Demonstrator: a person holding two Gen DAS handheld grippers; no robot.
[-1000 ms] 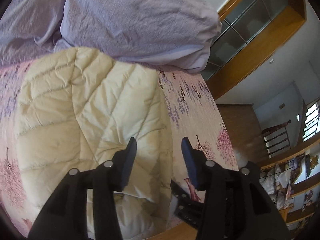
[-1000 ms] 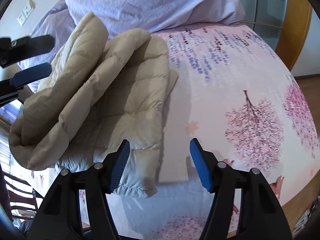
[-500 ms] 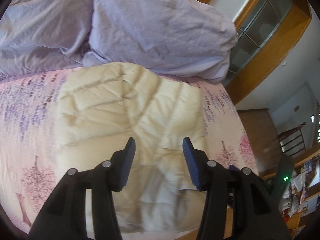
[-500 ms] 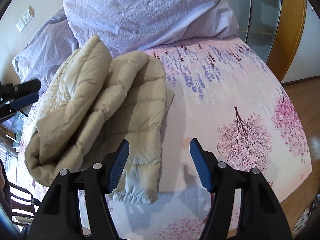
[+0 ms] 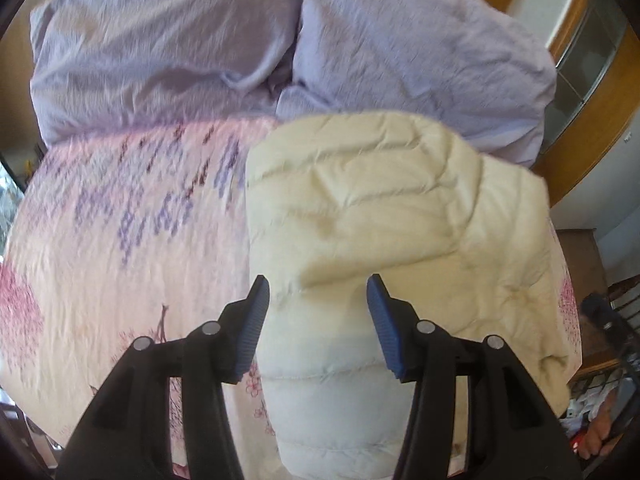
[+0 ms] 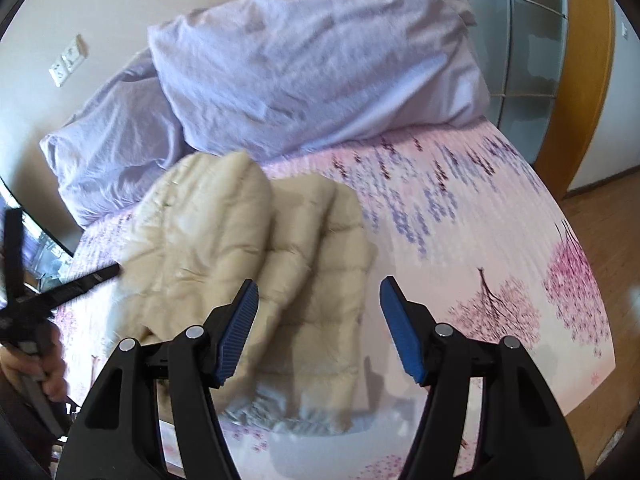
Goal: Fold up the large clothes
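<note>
1. A bed covered by a pink sheet printed with trees and purple blossoms is seen in both wrist views; wooden framing with glass panes stands at 1 o'clock in the right wrist view, and a wall socket at 10 o'clock.
2. Two lilac pillows are piled at 12 o'clock on the bed, touching the far edge of the jacket.
3. No containers are seen.
4. A cream quilted jacket, folded into a bundle, lies on the sheet, at the centre to 3 o'clock in the left wrist view and at 9 o'clock of centre in the right wrist view.
5. The left gripper is held above the jacket's near end, its jaws spread apart with nothing pinched.
6. The right gripper is held above the jacket's right edge, its jaws spread wide and empty.
7. A hand is seen at 8 o'clock in the right wrist view, gripping the other tool's handle.
</note>
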